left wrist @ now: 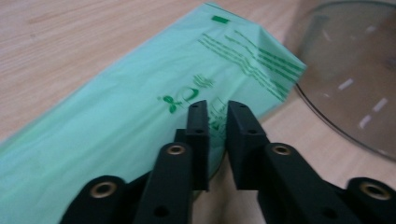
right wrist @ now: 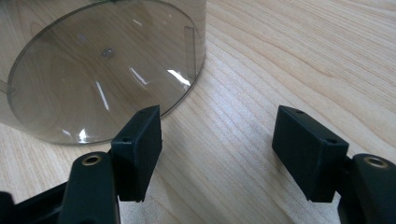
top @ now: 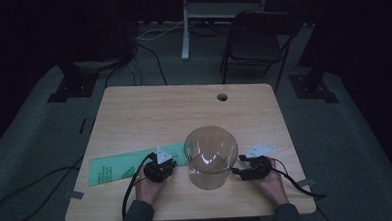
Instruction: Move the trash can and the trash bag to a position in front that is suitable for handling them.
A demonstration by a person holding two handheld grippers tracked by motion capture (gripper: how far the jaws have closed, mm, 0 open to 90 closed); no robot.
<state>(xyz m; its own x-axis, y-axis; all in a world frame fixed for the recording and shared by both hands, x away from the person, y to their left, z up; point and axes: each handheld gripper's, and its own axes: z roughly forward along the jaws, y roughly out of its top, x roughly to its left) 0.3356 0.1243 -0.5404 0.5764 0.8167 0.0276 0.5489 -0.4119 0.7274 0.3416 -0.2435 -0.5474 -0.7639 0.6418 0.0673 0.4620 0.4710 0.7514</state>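
Note:
A flat green plastic bag (top: 117,169) with printed text lies on the wooden table (top: 154,107), left of a clear round container (top: 210,157) that stands near the front edge. My left gripper (top: 167,164) sits at the bag's right end. In the left gripper view its jaws (left wrist: 217,114) stand almost together, pinching a raised fold of the bag (left wrist: 130,116), with the container (left wrist: 355,79) to the right. My right gripper (top: 236,170) rests just right of the container. In the right gripper view it (right wrist: 217,126) is open over bare wood, beside the container's base (right wrist: 98,74).
A round cable hole (top: 222,97) is cut near the table's far edge. A folding chair (top: 256,43) and a stand's post (top: 184,26) are on the floor beyond. Cables trail from both grippers off the front of the table.

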